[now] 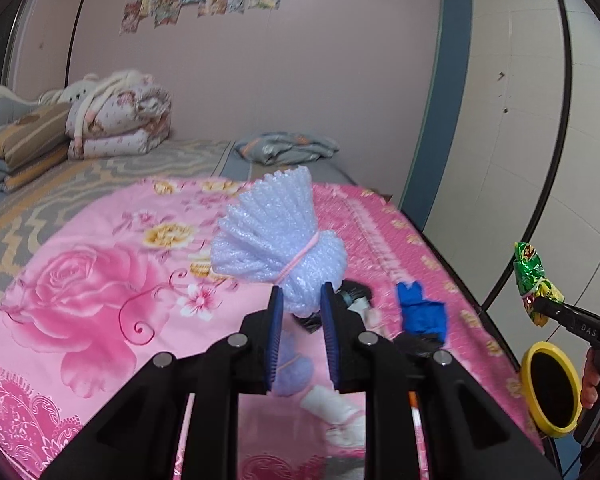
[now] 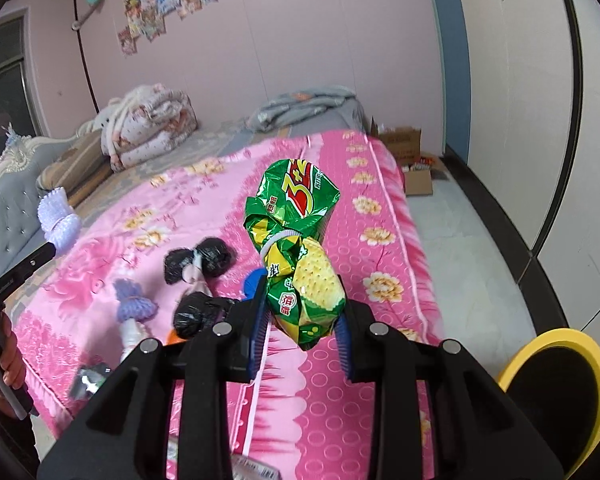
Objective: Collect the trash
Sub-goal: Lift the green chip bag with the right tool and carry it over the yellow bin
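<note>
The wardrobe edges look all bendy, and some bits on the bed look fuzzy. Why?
Left wrist view: the fisheye lens bows the wardrobe edges, and the blue scrap looks smeared. Right wrist view: the same bending at the sides; the black bundles are soft, while the held green snack bag stays sharp.

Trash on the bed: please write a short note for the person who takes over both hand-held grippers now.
Left hand-held gripper: shut on the white foam bundle, lifted above the bed.
Right hand-held gripper: shut on the green snack bag, also lifted.
Yellow bin: on the floor beside the bed, near the right gripper.
Done: two pieces picked up.
Left: drop both in the bin, then collect the black bags, purple foam and blue piece.
</note>
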